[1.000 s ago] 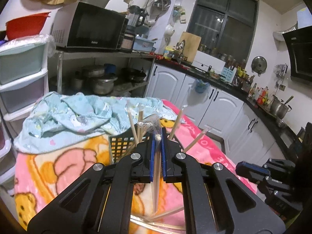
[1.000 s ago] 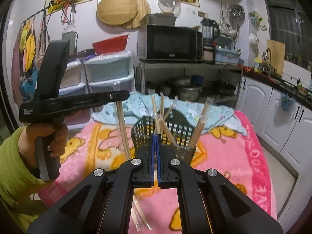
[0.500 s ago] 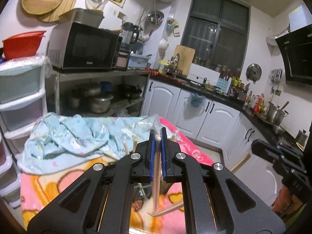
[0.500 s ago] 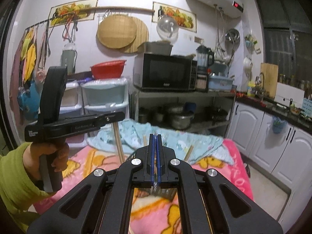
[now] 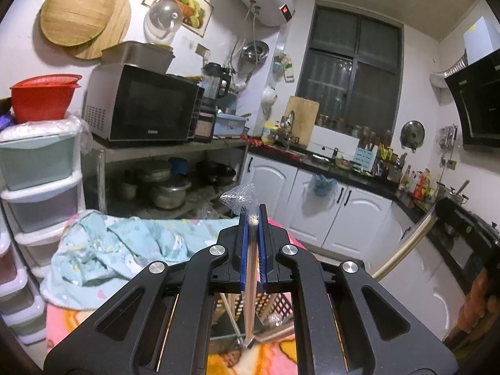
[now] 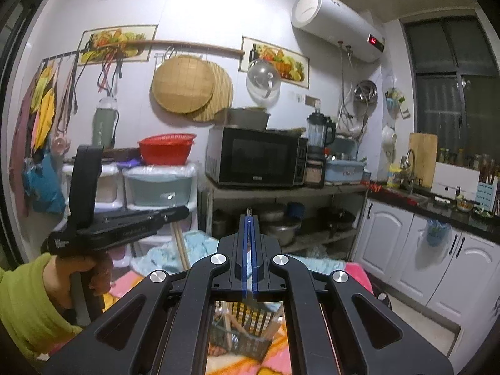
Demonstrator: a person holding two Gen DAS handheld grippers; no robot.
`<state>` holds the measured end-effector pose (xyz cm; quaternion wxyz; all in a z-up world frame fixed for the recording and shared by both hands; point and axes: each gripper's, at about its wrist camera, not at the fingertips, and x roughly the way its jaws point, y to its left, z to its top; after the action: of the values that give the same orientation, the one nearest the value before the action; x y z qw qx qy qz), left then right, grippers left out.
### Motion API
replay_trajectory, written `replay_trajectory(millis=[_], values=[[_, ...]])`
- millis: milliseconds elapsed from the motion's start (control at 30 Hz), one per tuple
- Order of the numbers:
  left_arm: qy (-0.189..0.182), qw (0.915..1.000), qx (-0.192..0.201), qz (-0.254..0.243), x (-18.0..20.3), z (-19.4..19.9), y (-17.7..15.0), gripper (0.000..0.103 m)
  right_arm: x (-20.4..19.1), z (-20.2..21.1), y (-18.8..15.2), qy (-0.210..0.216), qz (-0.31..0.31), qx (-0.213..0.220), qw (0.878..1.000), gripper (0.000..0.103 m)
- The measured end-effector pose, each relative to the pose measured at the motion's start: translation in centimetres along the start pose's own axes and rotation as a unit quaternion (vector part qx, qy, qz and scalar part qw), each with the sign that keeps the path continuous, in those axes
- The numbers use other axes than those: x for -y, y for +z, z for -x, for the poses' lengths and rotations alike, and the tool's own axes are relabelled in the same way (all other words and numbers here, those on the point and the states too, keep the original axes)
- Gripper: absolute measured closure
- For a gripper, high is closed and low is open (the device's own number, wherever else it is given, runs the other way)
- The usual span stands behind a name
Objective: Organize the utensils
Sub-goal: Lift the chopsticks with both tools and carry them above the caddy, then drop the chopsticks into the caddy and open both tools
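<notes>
My left gripper [image 5: 253,218] is shut on a wooden chopstick [image 5: 251,287] in a clear wrapper; the stick hangs down between the blue pads toward a black mesh utensil basket [image 5: 268,304] below, which holds several chopsticks. In the right wrist view the left gripper [image 6: 184,211] is held raised at left, with the chopstick [image 6: 180,245] hanging from it. My right gripper [image 6: 249,218] is shut on a thin wrapped chopstick whose tip shows above the pads. The basket [image 6: 247,328] sits below it on the pink blanket [image 6: 356,273].
A light blue cloth [image 5: 118,250] lies on the table behind the basket. Plastic drawers [image 5: 34,193], a shelf with a microwave [image 5: 140,109] and pots stand behind. White cabinets [image 5: 337,212] and a counter run along the right.
Both grippers have risen and tilted upward, each keeping its chopstick. The basket has dropped from mid-view to below the jaws in both views.
</notes>
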<state>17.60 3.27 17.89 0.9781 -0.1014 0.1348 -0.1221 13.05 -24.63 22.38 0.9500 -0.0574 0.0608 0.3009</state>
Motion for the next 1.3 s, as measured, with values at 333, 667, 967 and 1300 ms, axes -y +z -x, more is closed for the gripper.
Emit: replay_trajectory(millis=[333,667,967,1300], values=[[0.010,0.9998,0.014,0.004,-0.3,-1.1,1.8,0.100,1.1,-0.9,2.6,-0.017,0.001,0.029,0.999,0.101],[0.026,0.9993,0.023,0.013,-1.1,-2.2,2.0,0.100,2.5,-3.0,3.9,-0.041,0.004,0.029,0.999,0.101],[0.044,0.9988,0.023,0.006,-1.8,-3.7,0.8,0.100,2.7,-6.2,2.0,-0.049,0.010,-0.012,0.999,0.101],[0.059,0.9982,0.006,-0.005,-2.6,-5.4,-1.7,0.100,2.5,-8.2,-1.6,-0.057,0.010,-0.063,0.996,0.101]])
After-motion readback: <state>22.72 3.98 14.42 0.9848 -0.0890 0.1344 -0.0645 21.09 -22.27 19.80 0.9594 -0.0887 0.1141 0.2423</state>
